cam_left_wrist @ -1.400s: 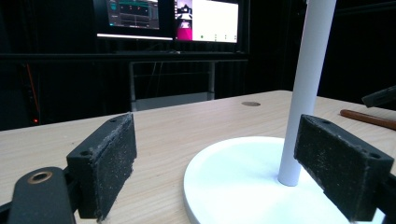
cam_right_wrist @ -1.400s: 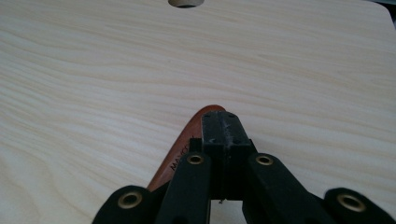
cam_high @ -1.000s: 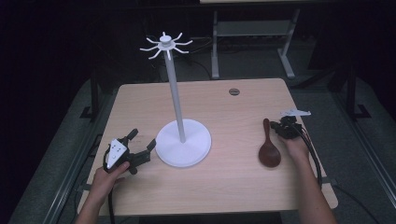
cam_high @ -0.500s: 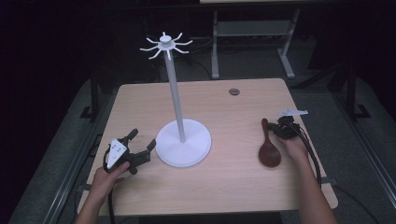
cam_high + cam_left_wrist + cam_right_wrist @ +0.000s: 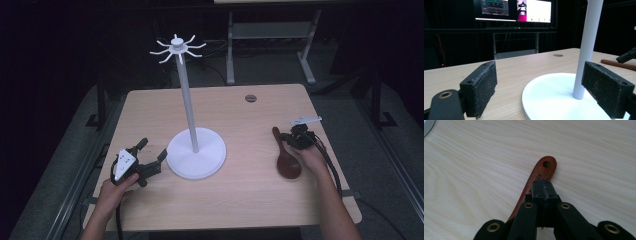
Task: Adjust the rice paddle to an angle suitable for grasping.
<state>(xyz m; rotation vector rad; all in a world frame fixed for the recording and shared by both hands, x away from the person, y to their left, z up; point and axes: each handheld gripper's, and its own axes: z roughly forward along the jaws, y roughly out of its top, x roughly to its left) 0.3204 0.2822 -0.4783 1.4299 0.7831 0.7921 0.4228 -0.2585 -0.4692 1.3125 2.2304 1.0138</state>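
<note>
A light wooden table (image 5: 250, 200) carries a white hanging stand (image 5: 195, 150) near its middle: a round flat base, a tall thin pole, and a crown of short curved hooks at the top. A small dark round fitting (image 5: 250, 98) is set into the tabletop near the far edge.

The left gripper (image 5: 150, 157) rests low at the table's left front, held in the person's left hand (image 5: 116, 190). Its jaws stand wide apart with nothing between them, pointing toward the stand's base, which lies just beside their tips. In the left gripper view the two black pads (image 5: 481, 87) frame the white base and the foot of the pole; lit monitors (image 5: 514, 10) glow in the dark room beyond the table.

On the right side a reddish-brown wooden spoon (image 5: 286, 155) lies flat, its bowl toward the person and its handle pointing away toward the far edge. The right gripper (image 5: 292, 141) sits over the handle, held in the right hand (image 5: 310, 157). In the right gripper view its jaws are pressed together above the handle, and the handle's end with its hanging hole (image 5: 546, 164) shows just past their tips. Whether the jaws actually pinch the wood or merely sit closed on top of it cannot be told.
</note>
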